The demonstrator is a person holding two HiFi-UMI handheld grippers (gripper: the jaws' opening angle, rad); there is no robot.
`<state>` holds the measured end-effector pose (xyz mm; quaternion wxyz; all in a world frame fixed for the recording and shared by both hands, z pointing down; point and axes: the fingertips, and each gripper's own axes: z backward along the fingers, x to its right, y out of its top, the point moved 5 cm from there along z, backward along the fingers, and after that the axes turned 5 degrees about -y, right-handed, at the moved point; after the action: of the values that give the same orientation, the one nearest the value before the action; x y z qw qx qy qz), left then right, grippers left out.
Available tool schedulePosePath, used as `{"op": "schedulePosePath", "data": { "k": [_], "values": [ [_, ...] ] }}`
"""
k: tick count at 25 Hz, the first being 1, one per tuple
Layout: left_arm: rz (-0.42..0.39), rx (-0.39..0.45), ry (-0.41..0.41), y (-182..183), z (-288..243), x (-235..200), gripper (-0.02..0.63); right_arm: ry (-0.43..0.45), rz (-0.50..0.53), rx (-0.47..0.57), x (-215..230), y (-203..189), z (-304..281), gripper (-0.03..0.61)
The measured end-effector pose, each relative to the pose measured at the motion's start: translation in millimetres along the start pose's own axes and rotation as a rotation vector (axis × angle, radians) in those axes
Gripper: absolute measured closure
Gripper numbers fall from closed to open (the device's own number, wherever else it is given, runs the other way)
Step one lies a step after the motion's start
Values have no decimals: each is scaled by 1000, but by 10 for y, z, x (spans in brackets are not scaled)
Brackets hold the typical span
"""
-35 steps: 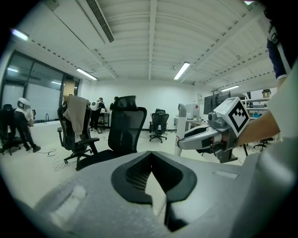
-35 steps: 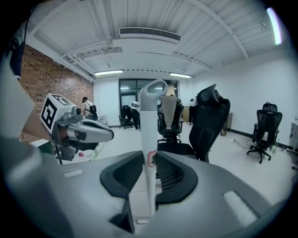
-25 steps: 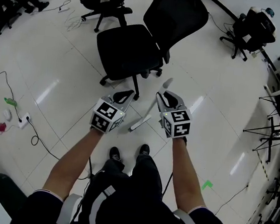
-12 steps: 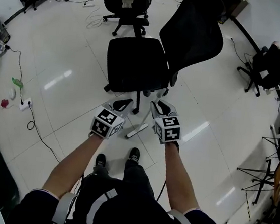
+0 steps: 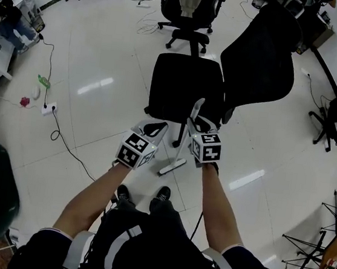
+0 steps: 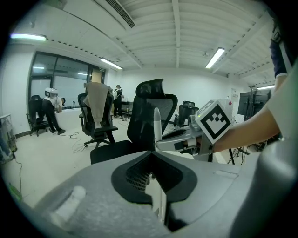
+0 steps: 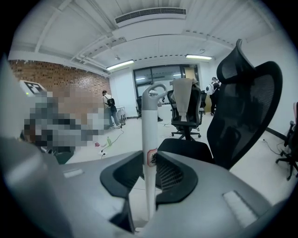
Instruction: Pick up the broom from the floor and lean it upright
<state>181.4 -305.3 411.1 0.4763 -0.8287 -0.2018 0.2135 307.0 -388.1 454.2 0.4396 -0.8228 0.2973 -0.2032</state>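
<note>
Right gripper view shows the right gripper [image 7: 149,160] clamped on the broom [image 7: 149,116] handle, which stands nearly upright before the office chair [image 5: 186,87]; left gripper [image 6: 150,155] closed, empty; hold firmly; lean the handle gently against the chair, avoiding slip.

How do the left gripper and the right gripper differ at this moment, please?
The right gripper is shut on the broom handle; the left gripper holds nothing. The right gripper's jaws are parted by the handle; the left gripper's tips meet. Both point toward the black chair.
</note>
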Motion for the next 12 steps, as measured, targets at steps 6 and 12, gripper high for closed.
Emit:
{"op": "schedulePosePath", "data": {
  "k": [6,12],
  "values": [
    [36,13,43,68,-37,-60,614,53,6,-9,114,128,-398,480],
    [65,12,93,23,-14,-141,612,77,26,-12,170,209,-689,477]
  ]
}}
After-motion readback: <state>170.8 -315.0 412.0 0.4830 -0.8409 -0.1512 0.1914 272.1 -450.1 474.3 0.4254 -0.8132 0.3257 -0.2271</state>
